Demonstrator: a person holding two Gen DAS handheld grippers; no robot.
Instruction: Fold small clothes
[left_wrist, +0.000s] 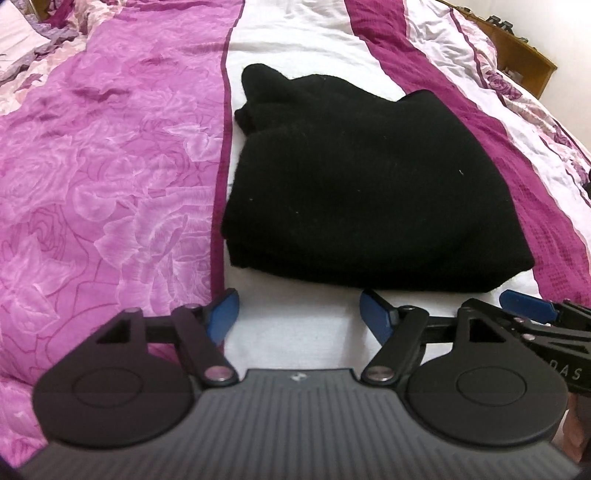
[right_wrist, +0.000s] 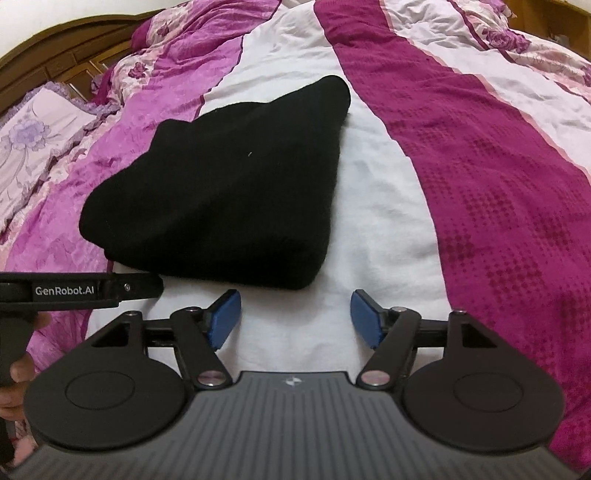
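1. Bedding in pink, magenta and white stripes (left_wrist: 110, 166) is seen across the left wrist view, with a wooden piece of furniture (left_wrist: 524, 48) at the far right edge. A black garment (left_wrist: 354, 192) is laid on the white stripe, already gathered into a thick, layered bundle, with a lumpy end farthest from the camera.
2. In the same view the left tongs (left_wrist: 297, 317) are held released, the blue pads spread wide and nothing between them, just short of the garment's near edge. The right tongs (left_wrist: 528, 310) are glimpsed at the right edge.
3. In the right wrist view the garment (right_wrist: 229, 199) is shown left of centre, its near corner just ahead of the right tongs (right_wrist: 295, 317), which are likewise released and empty. A wooden headboard (right_wrist: 55, 55) and a pillow (right_wrist: 33, 136) are seen at the upper left; the left tool's body (right_wrist: 77, 290) and a hand (right_wrist: 16, 384) appear at the left edge.
4. The fold is judged nearly finished. If another fold is wanted, both near corners should be pinched through all layers together, lifted evenly, and carried over the lumpy far end, so that no layer is dragged askew.
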